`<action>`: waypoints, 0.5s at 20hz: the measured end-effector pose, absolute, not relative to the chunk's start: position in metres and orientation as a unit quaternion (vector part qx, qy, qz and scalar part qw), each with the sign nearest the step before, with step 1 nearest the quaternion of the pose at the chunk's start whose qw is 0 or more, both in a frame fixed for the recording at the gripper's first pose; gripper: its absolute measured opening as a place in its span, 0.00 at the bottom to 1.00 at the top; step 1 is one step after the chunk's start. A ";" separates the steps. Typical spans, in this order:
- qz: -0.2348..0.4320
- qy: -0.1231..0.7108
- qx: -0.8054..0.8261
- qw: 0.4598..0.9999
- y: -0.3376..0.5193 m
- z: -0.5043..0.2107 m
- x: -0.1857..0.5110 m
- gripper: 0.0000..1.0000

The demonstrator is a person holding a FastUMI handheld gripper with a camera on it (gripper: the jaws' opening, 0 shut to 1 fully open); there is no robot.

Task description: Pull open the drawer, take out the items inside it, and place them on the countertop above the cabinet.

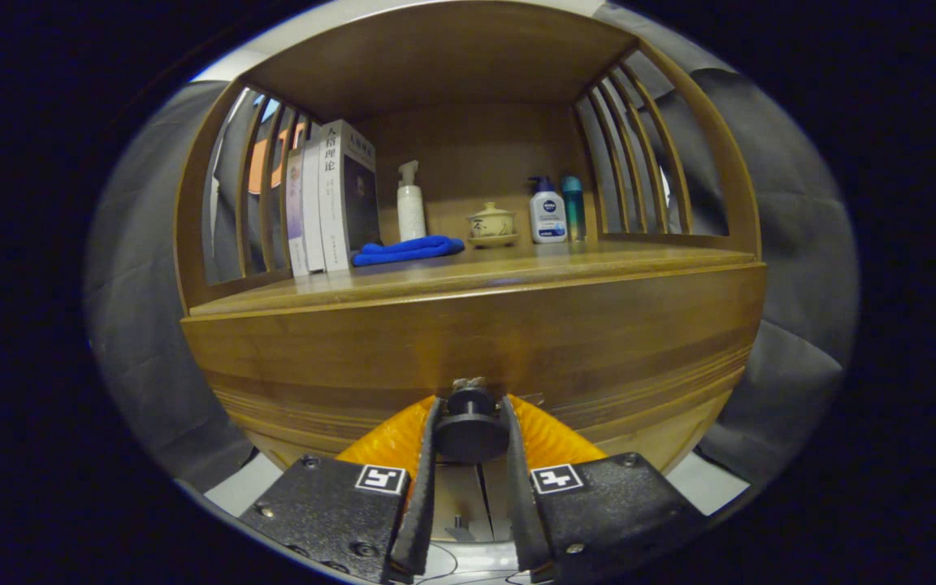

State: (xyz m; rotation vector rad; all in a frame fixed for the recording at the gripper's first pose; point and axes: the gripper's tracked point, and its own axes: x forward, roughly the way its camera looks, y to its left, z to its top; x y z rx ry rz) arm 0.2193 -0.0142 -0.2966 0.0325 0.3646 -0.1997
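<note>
Gripper view | my hand-held gripper [470,422] nearly closed, both fingers clamping the drawer knob [470,431] | drawer front [468,349] just ahead, below the surface [517,272] | knob rigid, small, maybe slippery; I judge a straight steady pull best

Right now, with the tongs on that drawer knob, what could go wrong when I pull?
The tongs pinch only the small round knob on the drawer front, so they could slip off. A hard tug might also shake the countertop, toppling the pump bottle or books.
</note>
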 end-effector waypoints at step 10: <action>-0.092 0.201 0.013 0.975 -0.004 -0.293 0.158 0.35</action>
